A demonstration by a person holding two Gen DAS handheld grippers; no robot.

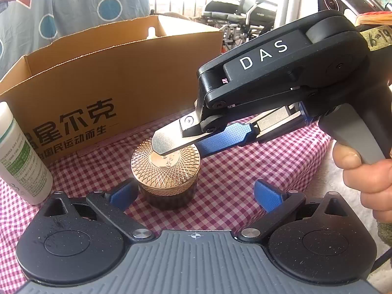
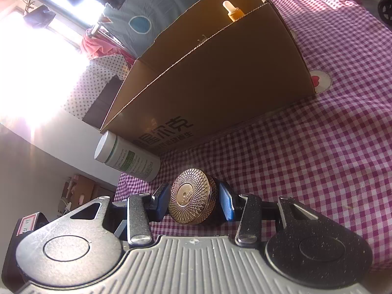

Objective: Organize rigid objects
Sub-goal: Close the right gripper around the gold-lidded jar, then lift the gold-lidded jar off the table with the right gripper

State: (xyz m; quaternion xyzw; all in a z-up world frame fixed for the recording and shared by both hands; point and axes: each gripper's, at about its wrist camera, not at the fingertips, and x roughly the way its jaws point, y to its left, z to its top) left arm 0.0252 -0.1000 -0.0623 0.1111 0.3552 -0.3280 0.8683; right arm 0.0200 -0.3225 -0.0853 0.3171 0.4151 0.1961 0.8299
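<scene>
right claw (image 2: 193, 202) clamped on jar (image 2: 192, 196), pads at its sides. left claw (image 1: 193, 194) wide, empty, jar just ahead between its fingers. lift straight, keep grip firm, clear box (image 2: 215, 78) wall ahead, avoid bottle (image 2: 127, 159) beside.

Jar lid (image 1: 165, 164) glossy gold embossed metal; box (image 1: 117, 78) matt corrugated cardboard; tablecloth (image 1: 245, 171) checked woven cloth.

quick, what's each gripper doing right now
left gripper: open, holding nothing, the jar just ahead of it.
right gripper: shut on the jar's gold lid.
</scene>
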